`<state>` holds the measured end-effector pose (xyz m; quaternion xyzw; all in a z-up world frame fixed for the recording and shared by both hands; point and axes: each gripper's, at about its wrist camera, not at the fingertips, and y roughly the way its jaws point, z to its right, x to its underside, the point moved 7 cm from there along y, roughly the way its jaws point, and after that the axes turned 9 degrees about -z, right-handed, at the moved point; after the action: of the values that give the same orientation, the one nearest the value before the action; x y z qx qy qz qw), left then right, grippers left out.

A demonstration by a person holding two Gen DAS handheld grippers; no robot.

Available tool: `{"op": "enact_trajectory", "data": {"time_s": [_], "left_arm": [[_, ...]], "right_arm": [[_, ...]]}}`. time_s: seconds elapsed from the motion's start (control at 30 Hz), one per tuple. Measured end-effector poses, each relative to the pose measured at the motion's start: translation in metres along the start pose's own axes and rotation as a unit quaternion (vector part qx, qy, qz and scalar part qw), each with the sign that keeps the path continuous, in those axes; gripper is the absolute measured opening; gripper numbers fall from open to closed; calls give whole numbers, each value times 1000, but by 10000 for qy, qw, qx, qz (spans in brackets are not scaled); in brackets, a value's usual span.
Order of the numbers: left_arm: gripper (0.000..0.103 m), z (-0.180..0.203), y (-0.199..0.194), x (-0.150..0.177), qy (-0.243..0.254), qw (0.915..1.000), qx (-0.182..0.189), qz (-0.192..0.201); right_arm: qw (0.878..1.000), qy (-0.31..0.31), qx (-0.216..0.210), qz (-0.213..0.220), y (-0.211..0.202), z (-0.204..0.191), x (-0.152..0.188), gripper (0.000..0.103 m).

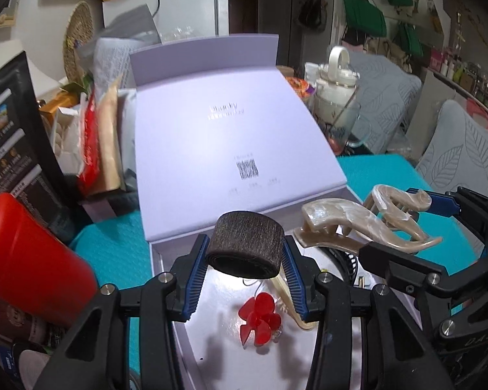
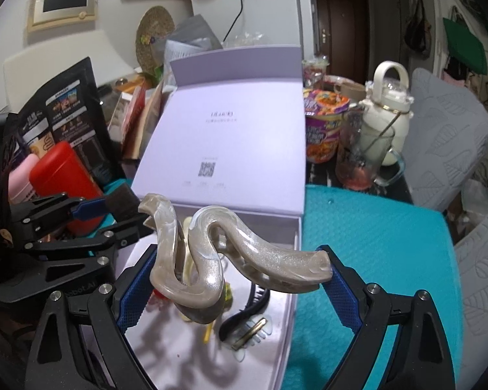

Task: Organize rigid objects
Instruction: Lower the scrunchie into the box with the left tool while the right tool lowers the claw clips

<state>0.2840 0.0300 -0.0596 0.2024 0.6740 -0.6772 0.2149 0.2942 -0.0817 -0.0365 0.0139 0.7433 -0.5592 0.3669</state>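
Under the left gripper (image 1: 245,268), only its view shows a red clip (image 1: 260,323).

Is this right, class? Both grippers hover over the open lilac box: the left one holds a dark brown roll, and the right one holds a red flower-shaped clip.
One detail is wrong. The right gripper holds a pearly beige claw clip, as the right wrist view shows. The red flower-shaped clip lies inside the open lilac box. The left gripper does hold the dark brown roll.

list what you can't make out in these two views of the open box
- Left wrist view: the dark roll in the left gripper hides the box floor beneath it.
- Right wrist view: the pearl claw clip in the right gripper covers the yellow item below.
- Both views: lid print too blurred to read.
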Motion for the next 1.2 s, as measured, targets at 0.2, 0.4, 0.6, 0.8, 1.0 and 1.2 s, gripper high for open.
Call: {"op": "enact_trajectory", "data": {"time_s": [0.2, 0.4, 0.6, 0.8, 1.0, 1.2], "left_arm": [[44, -3, 12, 5, -51, 9998, -47, -198], [44, -5, 23, 10, -95, 9990, -34, -441], [44, -7, 33, 14, -110, 9979, -20, -632], [44, -9, 40, 18, -154, 9966, 56, -802], [44, -9, 49, 22, -146, 9950, 83, -986], [44, -5, 59, 26, -115, 9933, 172, -1138]], "right_arm": [[9997, 63, -74, -202, 14, 1, 4, 94], [9994, -22, 62, -353, 25, -2, 7, 94], [9987, -39, 67, -506, 33, -4, 10, 94], [9983, -4, -88, -581, 37, -7, 12, 94], [9978, -33, -82, -653, 42, -7, 15, 94], [9978, -38, -83, -656, 42, -5, 15, 94]]}}
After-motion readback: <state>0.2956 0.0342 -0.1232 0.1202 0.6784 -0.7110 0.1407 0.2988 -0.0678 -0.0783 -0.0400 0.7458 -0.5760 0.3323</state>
